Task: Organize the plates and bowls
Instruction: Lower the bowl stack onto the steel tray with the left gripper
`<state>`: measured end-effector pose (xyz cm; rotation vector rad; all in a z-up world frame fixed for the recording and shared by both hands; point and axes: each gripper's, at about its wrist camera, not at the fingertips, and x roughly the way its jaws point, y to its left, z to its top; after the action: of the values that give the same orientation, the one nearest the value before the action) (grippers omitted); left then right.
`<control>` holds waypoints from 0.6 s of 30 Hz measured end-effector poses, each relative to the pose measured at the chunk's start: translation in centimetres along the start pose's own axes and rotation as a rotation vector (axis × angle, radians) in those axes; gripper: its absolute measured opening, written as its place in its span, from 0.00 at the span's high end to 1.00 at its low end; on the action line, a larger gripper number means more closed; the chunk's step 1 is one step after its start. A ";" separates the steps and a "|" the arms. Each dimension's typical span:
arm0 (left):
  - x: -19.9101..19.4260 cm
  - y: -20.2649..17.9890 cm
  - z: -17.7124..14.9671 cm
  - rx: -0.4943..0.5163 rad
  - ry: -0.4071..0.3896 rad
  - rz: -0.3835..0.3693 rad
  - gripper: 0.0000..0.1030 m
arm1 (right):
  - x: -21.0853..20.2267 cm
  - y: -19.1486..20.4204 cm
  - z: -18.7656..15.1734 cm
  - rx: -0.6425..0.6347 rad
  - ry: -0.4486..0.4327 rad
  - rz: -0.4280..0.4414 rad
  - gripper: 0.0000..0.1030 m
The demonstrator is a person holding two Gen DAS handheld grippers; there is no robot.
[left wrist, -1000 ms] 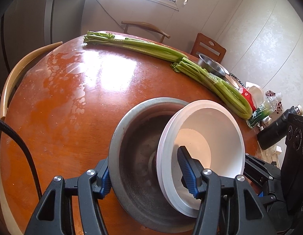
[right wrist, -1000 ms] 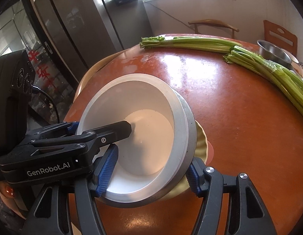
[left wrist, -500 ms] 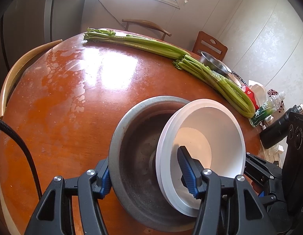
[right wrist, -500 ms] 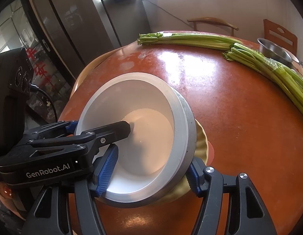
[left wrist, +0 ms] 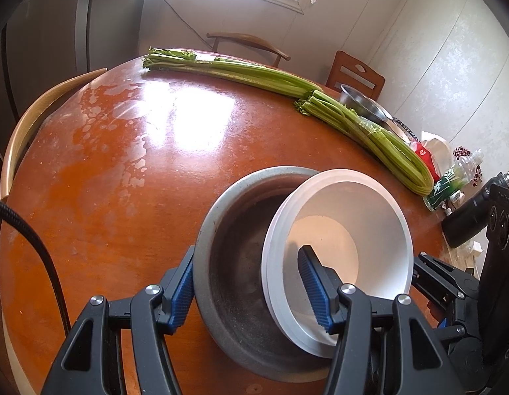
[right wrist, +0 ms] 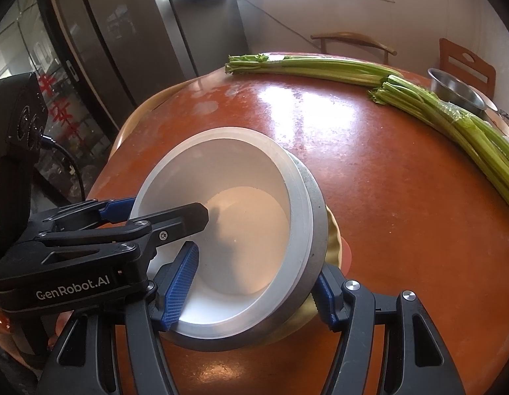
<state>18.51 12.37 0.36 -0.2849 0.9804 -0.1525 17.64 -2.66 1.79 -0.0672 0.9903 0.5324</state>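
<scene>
A white bowl (left wrist: pixel 353 217) leans tilted inside a larger grey bowl (left wrist: pixel 234 263) over the round red-brown table (left wrist: pixel 122 164). My left gripper (left wrist: pixel 246 253) is shut across both: one pad presses the grey bowl's outer wall, the other sits inside the white bowl. From the opposite side my right gripper (right wrist: pixel 256 260) is shut the same way, one pad inside the white bowl (right wrist: pixel 221 171) and one against the outside of the grey bowl (right wrist: pixel 315 204). A yellow plate (right wrist: pixel 332 230) shows under the grey bowl; whether they touch I cannot tell.
Two long celery bunches (left wrist: pixel 254 75) lie across the far side of the table. A steel bowl (left wrist: pixel 366 105) stands beyond them at the right edge, with a green bottle (left wrist: pixel 452 181) and a black bottle (left wrist: pixel 468 210) nearby. Wooden chairs ring the table.
</scene>
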 end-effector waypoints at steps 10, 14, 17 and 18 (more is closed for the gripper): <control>-0.5 0.0 -0.1 0.004 -0.011 0.009 0.42 | -0.2 -0.2 -0.2 -0.006 -0.013 -0.018 0.35; -0.6 0.0 -0.2 0.001 -0.013 0.009 0.42 | -0.2 -0.2 -0.2 -0.008 -0.011 -0.021 0.35; -0.7 0.2 -0.3 -0.005 -0.013 0.003 0.42 | -0.2 -0.1 -0.2 -0.009 -0.013 -0.024 0.35; -0.7 0.2 -0.3 -0.007 -0.013 0.004 0.42 | -0.3 -0.1 -0.2 -0.010 -0.015 -0.025 0.35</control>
<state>17.87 12.73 0.68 -0.2900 0.9685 -0.1437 17.41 -2.96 1.86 -0.0841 0.9710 0.5147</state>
